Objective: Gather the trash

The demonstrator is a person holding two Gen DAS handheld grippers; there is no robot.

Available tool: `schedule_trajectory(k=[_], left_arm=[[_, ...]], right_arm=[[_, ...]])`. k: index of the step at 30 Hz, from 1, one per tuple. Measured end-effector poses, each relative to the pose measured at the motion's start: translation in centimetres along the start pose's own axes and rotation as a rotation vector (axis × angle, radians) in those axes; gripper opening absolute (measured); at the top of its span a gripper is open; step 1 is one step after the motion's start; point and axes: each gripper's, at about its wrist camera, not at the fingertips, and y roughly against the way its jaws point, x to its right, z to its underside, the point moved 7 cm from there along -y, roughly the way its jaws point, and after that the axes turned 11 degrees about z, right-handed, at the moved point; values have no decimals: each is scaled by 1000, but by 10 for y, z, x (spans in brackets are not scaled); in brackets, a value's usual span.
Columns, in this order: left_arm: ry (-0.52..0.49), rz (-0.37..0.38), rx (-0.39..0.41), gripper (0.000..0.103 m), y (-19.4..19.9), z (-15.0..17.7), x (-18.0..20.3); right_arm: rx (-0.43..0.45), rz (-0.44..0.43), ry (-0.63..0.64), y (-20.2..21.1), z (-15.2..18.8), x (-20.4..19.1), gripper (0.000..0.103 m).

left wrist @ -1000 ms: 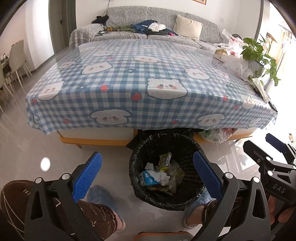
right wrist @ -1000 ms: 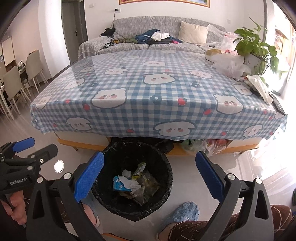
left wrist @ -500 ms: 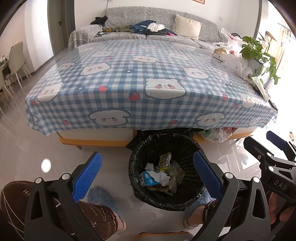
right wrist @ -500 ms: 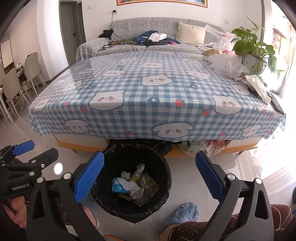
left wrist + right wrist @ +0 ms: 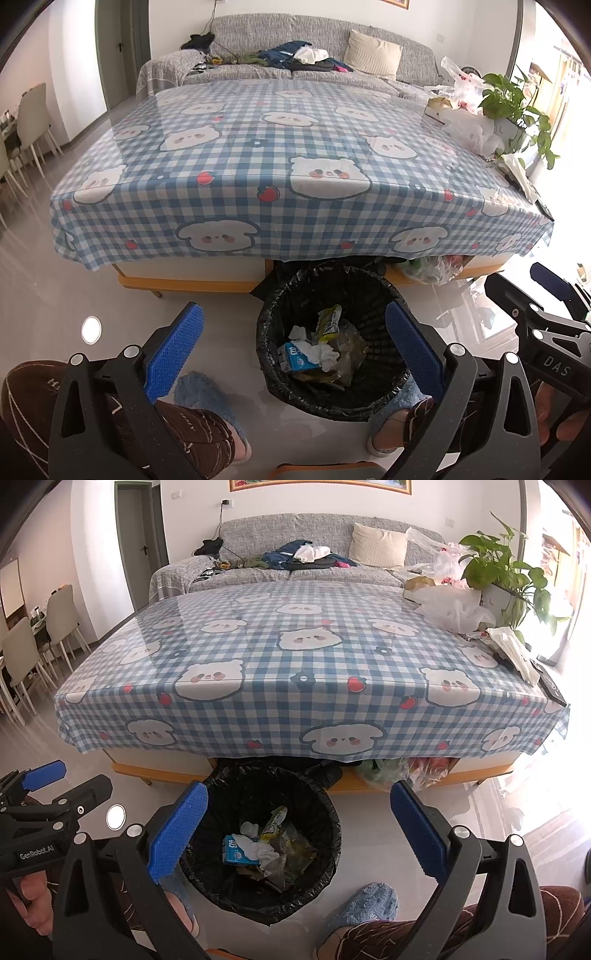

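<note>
The left gripper (image 5: 293, 341) filled the bottom of its frame with its blue pads (image 5: 173, 352) spread wide apart and nothing between them. The right gripper (image 5: 295, 823) sat the same way in its own view, fingers apart and empty. Each showed in the other's view: the right gripper at the lower right edge of the left view, the left gripper at the lower left edge of the right view.

At the bottom of both frames were brown trouser legs and blue slippers (image 5: 364, 904) on a glossy pale floor (image 5: 55, 302).

Just beyond the fingertips, lower centre, stood the bin (image 5: 269, 354), lined with a black bag. The trash lay inside it: a blue-and-white carton (image 5: 297, 362), crumpled white tissue (image 5: 321, 352), a yellow wrapper (image 5: 328, 323) and clear plastic.

Behind the bin, across the middle of both frames, was a low table (image 5: 184, 284) under a blue checked cloth (image 5: 277, 166) printed with bears and strawberries. At its right side lay white plastic bags (image 5: 450, 609), papers (image 5: 513, 650) and a potted plant (image 5: 506, 576). Bagged items (image 5: 391, 770) sat under the table's right part.

Across the top ran a grey sofa (image 5: 258, 572) strewn with clothes (image 5: 306, 557) and a cream cushion (image 5: 378, 544). Chairs (image 5: 62, 613) stood at the left edge.
</note>
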Motion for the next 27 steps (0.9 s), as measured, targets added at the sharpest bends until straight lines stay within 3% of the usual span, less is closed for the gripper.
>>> schedule_trajectory(k=[27], left_arm=[[10,4,-7,97,-1,1,0]], right_arm=[[-3,0,-1,-2,0,1,95]])
